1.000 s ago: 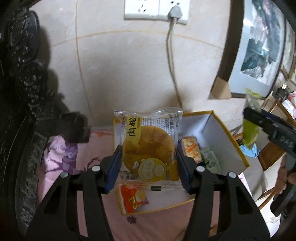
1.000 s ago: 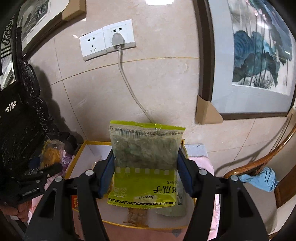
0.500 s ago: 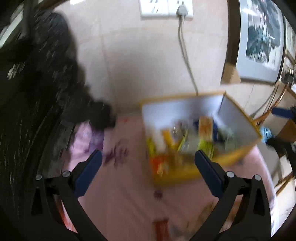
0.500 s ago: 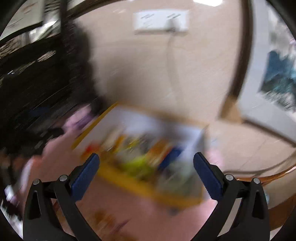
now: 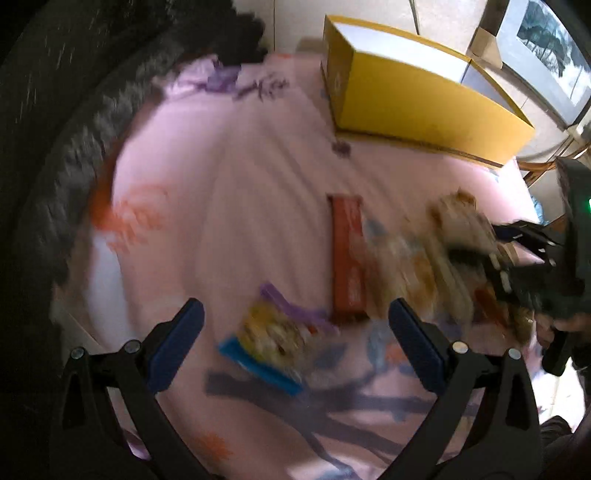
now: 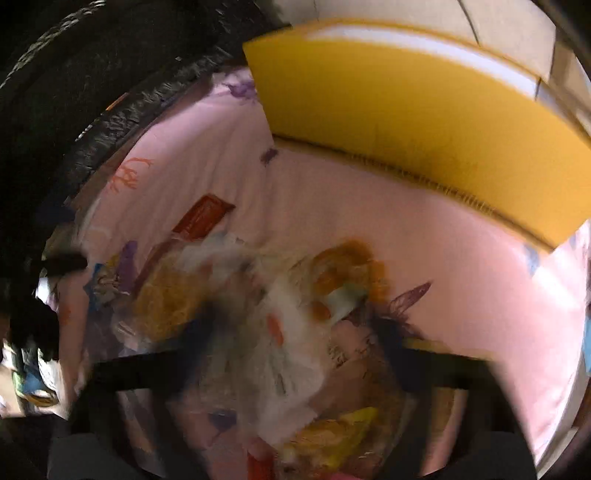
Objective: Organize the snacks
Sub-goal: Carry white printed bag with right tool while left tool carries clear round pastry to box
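Left tongs (image 5: 295,328): spread, empty; blue-edged yellow snack packet (image 5: 264,345) lies between the tips, long axis slanting.
Right tongs (image 6: 291,343): blurred over the snack pile (image 6: 258,314); state unreadable.

Matt yellow cardboard box (image 5: 424,99) on soft pink printed cloth (image 5: 221,184); snack wrappers (image 5: 347,258) glossy plastic.

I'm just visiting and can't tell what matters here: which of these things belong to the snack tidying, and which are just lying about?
Part of the job:
- yellow box
- red snack bar
- blue-edged snack packet
- blurred pile of snack packets
- left gripper, open
- right gripper

Just lying about:
- pink patterned cloth
- framed picture
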